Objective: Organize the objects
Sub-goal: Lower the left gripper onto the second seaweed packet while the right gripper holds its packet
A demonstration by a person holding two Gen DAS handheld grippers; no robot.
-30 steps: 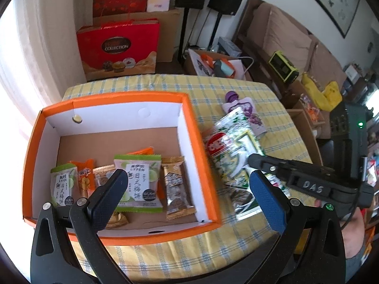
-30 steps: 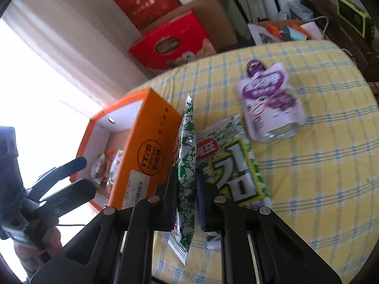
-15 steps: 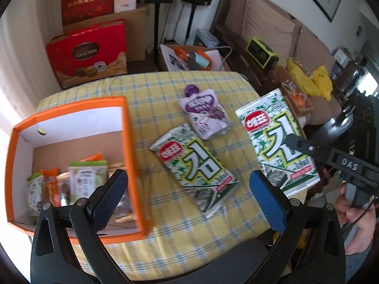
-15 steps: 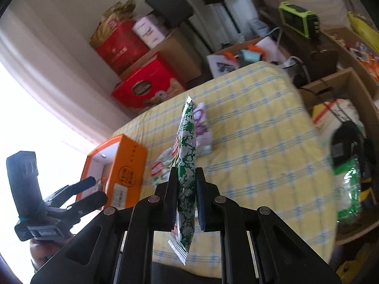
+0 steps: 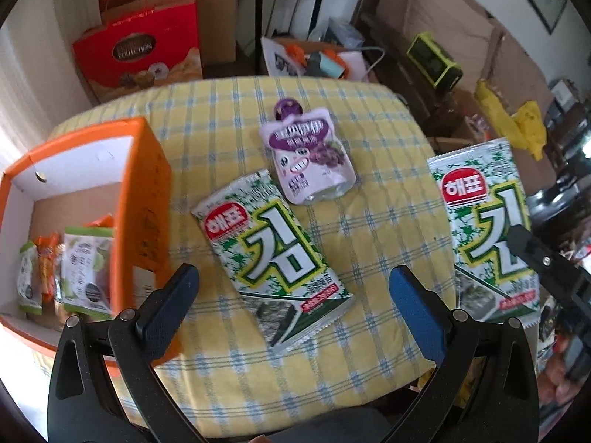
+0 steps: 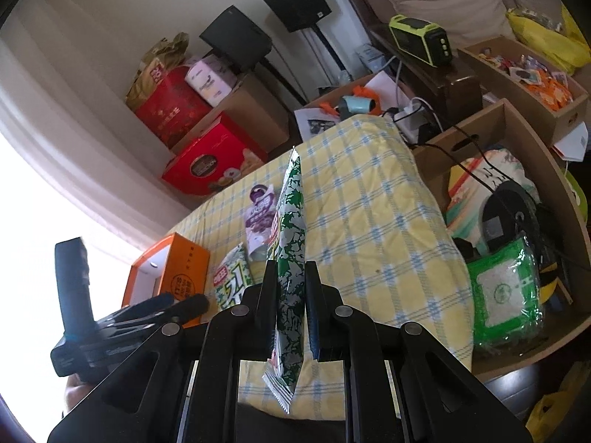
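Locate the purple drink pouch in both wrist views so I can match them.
Left wrist view: the purple drink pouch lies flat on the checked cloth, upper centre, its bottom corner touching the seaweed packet.
Right wrist view: the purple drink pouch lies mid-frame, partly hidden behind the held seaweed packet in the right tongs.
Shared landmark: the orange box.
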